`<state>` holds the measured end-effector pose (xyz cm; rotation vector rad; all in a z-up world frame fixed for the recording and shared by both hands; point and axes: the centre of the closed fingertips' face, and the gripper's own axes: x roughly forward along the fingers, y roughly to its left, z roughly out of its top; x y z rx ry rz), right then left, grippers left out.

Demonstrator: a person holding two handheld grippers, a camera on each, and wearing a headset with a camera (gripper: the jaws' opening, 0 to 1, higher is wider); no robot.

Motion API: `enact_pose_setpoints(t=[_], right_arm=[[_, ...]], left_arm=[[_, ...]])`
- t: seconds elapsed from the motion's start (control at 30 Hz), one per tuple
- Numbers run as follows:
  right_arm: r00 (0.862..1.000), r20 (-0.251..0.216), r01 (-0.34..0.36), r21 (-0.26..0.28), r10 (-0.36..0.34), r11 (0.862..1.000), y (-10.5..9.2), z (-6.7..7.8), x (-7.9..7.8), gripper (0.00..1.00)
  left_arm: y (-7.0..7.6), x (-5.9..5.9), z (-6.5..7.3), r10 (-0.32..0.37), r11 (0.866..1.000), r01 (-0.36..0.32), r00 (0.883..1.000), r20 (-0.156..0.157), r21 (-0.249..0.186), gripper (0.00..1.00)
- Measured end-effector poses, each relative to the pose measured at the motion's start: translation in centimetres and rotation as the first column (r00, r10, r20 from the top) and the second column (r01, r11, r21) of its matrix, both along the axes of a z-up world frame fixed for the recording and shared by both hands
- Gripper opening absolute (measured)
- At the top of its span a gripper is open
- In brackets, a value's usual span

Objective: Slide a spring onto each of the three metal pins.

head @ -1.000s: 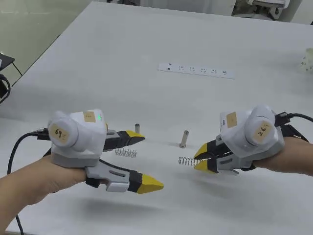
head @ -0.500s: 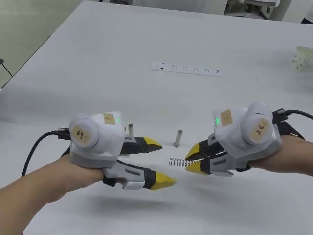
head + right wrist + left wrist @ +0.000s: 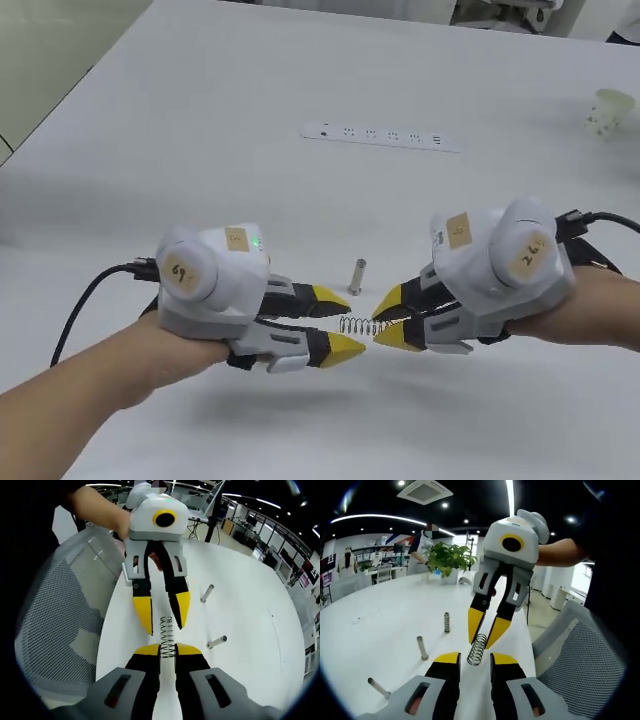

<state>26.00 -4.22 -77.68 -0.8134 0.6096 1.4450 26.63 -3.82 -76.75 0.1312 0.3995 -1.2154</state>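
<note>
Yellow tips of your right gripper [image 3: 383, 320] were pressed onto one end of the spring [image 3: 357, 325] and held it out level towards your left gripper [image 3: 345, 322]. That gripper faced it tip to tip with its jaws spread. The spring's free end lay in the gap between the two left fingers [image 3: 447, 658]; whether it touched either one could not be told. In the right gripper view the coil rose straight from your own closed tips and ended between the other gripper's parted tips.

Just behind the spring, an upright pin [image 3: 357, 276] stood on the white table [image 3: 200, 120], apart from both grippers. The left gripper view showed another pin [image 3: 377, 686] nearer you, its pose unclear, and what looked like a second spring [image 3: 446, 622] farther off. Well beyond lay a power strip [image 3: 380, 136], with a paper cup [image 3: 608, 110] towards the table's far right. A mesh chair [image 3: 65, 620] stood at the table's edge.
</note>
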Motion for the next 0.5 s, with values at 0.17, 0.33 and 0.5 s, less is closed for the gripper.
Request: enact_pose_setpoints(t=[0.17,0.33,0.5], right_arm=[[1.0,-0.001,-0.002,0.0,0.002,1.0,-0.01,0.01,-0.17,0.08],[1.0,0.001,-0.014,-0.003,0.014,1.0,0.1,0.0,-0.43,0.08],[1.0,0.005,-0.016,-0.002,0.016,1.0,0.23,0.07,-0.47,0.08]], left_arm=[[-0.5,-0.25,0.09,-0.012,1.0,0.012,1.0,0.01,-0.004,0.12],[-0.42,-0.3,-0.08,-0.012,1.0,0.012,1.0,0.015,0.005,0.05],[-0.34,-0.4,0.02,-0.019,1.0,0.019,1.0,0.023,0.005,0.04]])
